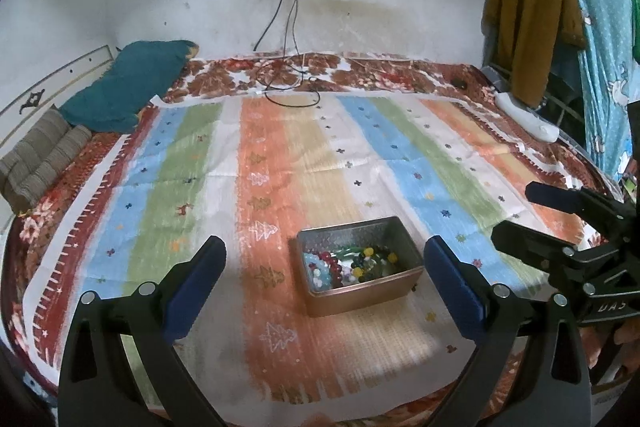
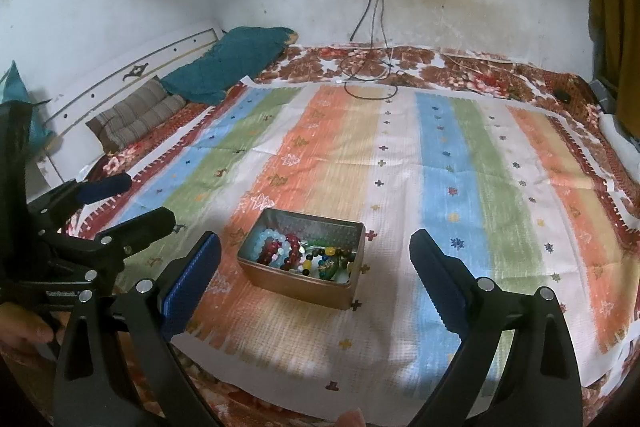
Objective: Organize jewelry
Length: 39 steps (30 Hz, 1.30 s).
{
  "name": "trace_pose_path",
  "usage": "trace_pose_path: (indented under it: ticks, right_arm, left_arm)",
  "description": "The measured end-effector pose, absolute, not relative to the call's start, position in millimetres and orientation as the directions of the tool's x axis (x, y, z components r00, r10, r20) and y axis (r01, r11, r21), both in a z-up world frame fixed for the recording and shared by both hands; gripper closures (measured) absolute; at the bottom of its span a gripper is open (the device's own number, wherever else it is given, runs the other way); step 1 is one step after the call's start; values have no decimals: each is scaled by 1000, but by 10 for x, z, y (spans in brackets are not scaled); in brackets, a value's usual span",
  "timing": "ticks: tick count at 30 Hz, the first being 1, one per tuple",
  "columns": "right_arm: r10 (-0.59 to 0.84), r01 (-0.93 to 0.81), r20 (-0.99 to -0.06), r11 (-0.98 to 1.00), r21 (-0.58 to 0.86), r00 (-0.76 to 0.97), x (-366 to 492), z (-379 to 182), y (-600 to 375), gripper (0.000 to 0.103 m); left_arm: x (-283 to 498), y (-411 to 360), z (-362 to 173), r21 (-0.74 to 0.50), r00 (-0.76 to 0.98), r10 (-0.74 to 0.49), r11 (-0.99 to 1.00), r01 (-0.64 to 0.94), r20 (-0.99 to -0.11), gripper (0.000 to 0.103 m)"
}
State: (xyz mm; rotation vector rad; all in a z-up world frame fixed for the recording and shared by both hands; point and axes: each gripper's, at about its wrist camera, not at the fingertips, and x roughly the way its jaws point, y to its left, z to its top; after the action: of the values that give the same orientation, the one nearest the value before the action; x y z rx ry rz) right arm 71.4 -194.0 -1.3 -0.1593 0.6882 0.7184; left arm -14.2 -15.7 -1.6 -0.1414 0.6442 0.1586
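A rectangular metal tin [image 1: 356,263], gold-toned outside with a dimpled silvery lining, sits open on the bed near its front edge. Inside lies a tangle of beaded bracelets [image 2: 280,249]: round glossy beads in pale blue, dark red, black, yellow and green, heaped against the nearer long wall and leaving the far part of the floor bare.

The tin rests on a woven striped cloth [image 1: 280,155], coarse in texture, with bands of orange, cream, blue and green dotted with small crosses and tree shapes. The cloth lies flat and free of objects on all sides of the tin, with wide room toward the wall. Beneath it shows a red-brown floral bedspread [image 2: 460,67].

The left claw [image 1: 324,287] hangs above the cloth with its blue ribbed pads spread wide, gripping nothing; the tin shows between them, untouched. The right claw [image 2: 316,281] is likewise released and empty, with the tin between its fingers and apart from them. Each claw shows at the edge of the other's view.

Black cables [image 1: 288,79] coil at the far edge of the bed below a wall socket.
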Motion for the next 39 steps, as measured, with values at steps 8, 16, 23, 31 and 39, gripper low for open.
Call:
trace_pose_path:
  ticks: [8,16,23,31,39]
  right_arm:
    - [566,-661,-626,743,104,538,701,-6,-1937,7]
    - [578,-672,-612,733,100,540,693,26,-1957,6]
    - [578,-671,-612,735,103,539,684,17,-1973,6]
    - [578,-671,-613,735,104,539,688,14,-1974,6]
    - [580,-673,-603,734,96,547,674,6,-1986,6]
  left_arm:
    - [-147,-188,-4,-56,792,117,981,-187,-599,6]
    - [-150,-236,-9,-36,797,119,984,-173,-593,6]
    - [-158,-273,2,-26,801,116,986,-163,-587,6]
    - [-157,-301,12,-32,802,104,988,-152,-588,6]
    - [-141,-315,16,-45,802,101,987,-157,-589,6]
